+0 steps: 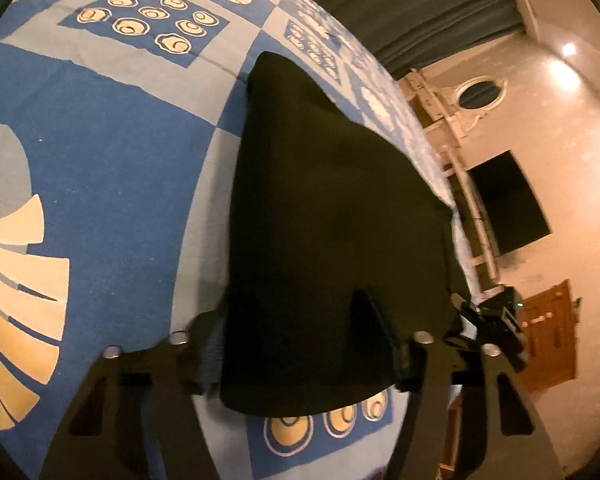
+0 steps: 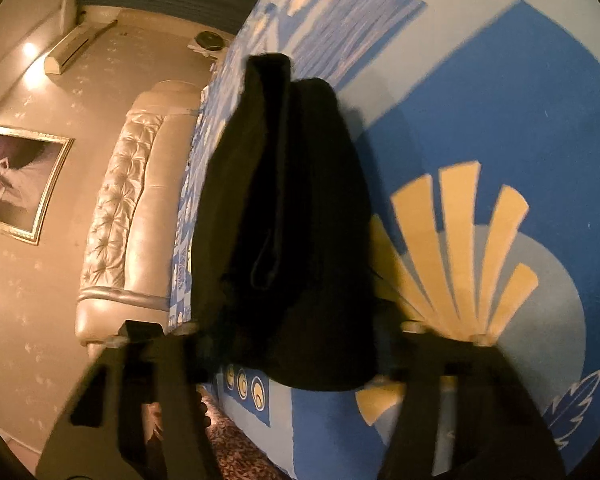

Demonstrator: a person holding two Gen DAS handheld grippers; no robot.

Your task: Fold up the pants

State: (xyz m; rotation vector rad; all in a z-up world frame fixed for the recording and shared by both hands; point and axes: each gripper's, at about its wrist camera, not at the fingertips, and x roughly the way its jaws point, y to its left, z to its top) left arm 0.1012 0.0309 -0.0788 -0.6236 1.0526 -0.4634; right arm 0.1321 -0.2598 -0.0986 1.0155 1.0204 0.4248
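Note:
Black pants (image 1: 332,208) lie folded into a long dark stack on the blue patterned bedsheet (image 1: 112,152). In the left wrist view my left gripper (image 1: 288,328) straddles their near end. One finger (image 1: 206,332) sits just off the left edge and the other fingertip (image 1: 366,312) rests over the cloth, jaws apart. In the right wrist view the pants (image 2: 284,208) stretch away toward the bed's far edge. My right gripper (image 2: 296,348) stands over their near end, fingers wide on either side, blurred. Neither gripper is pinching cloth.
The bedsheet (image 2: 480,112) spreads wide beside the pants. A cream tufted headboard (image 2: 132,208) and a framed picture (image 2: 20,184) are at the left of the right wrist view. A dark screen (image 1: 508,204), a wooden door (image 1: 548,332) and a black device with a green light (image 1: 496,312) lie past the bed's edge.

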